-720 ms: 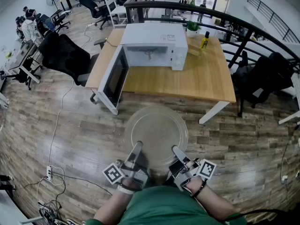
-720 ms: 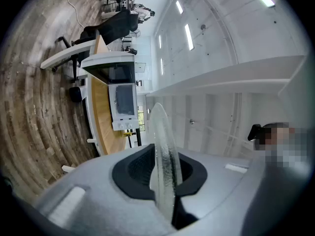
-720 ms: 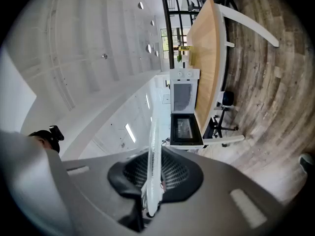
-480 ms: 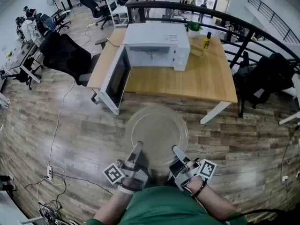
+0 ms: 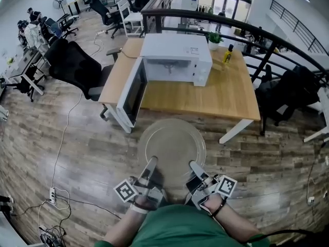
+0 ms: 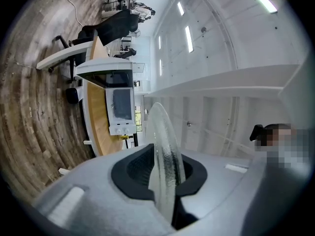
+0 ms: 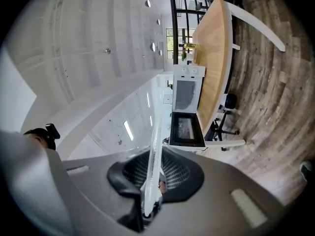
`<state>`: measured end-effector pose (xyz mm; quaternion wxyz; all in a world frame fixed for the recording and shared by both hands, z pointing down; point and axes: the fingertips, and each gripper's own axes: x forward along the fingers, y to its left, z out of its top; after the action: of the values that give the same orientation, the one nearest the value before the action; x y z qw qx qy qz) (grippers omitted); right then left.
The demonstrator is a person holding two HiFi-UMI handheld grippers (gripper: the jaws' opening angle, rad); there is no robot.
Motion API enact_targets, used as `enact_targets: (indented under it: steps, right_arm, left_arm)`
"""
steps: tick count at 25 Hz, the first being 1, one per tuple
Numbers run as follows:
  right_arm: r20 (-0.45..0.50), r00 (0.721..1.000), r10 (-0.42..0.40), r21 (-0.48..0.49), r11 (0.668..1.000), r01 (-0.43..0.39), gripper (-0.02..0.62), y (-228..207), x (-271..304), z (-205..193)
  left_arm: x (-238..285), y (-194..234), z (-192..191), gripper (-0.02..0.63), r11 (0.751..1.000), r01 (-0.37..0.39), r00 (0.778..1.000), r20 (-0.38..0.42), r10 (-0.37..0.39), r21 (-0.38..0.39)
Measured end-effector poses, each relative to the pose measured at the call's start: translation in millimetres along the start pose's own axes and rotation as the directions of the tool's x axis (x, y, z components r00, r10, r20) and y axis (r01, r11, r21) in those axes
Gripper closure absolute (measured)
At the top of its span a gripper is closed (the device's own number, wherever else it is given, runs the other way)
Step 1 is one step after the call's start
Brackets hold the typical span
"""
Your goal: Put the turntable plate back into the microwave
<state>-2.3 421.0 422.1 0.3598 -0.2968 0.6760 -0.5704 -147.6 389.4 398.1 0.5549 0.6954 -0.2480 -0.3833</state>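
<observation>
A clear glass turntable plate [image 5: 171, 144] is held level over the wooden floor, in front of the desk. My left gripper [image 5: 152, 162] is shut on its near left rim and my right gripper [image 5: 193, 164] is shut on its near right rim. In the left gripper view the plate [image 6: 165, 151] stands edge-on between the dark pads. In the right gripper view the plate's rim [image 7: 153, 166] is pinched the same way. The white microwave [image 5: 175, 58] sits on the desk ahead, its door [image 5: 129, 92] swung open to the left, its cavity showing.
The wooden desk [image 5: 216, 94] also carries a small potted plant [image 5: 214, 39] and a yellow bottle [image 5: 226, 53]. A black office chair [image 5: 77, 67] stands left of the desk, another dark chair [image 5: 288, 94] to the right. A black railing [image 5: 247, 27] runs behind. Cables and a power strip [image 5: 52, 192] lie on the floor at left.
The desk and microwave have shifted slightly in the head view as the view moved. Both grippers keep their hold on the plate in the same place.
</observation>
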Motion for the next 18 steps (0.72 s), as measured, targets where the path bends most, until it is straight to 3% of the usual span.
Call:
enact_targets:
  steps: [10, 18]
  right_arm:
    - [0.064, 0.997, 0.038, -0.015, 0.999, -0.037, 0.554, 13, 38, -15]
    - [0.086, 0.996, -0.002, -0.015, 1.0, 0.004, 0.554, 2, 50, -12]
  left_arm:
    - [1, -7, 43, 0.571, 0.999, 0.051, 0.998, -0.037, -0.051, -0.008]
    - [12, 7, 56, 0.571, 0.998, 0.049, 0.997, -0.064, -0.051, -0.046]
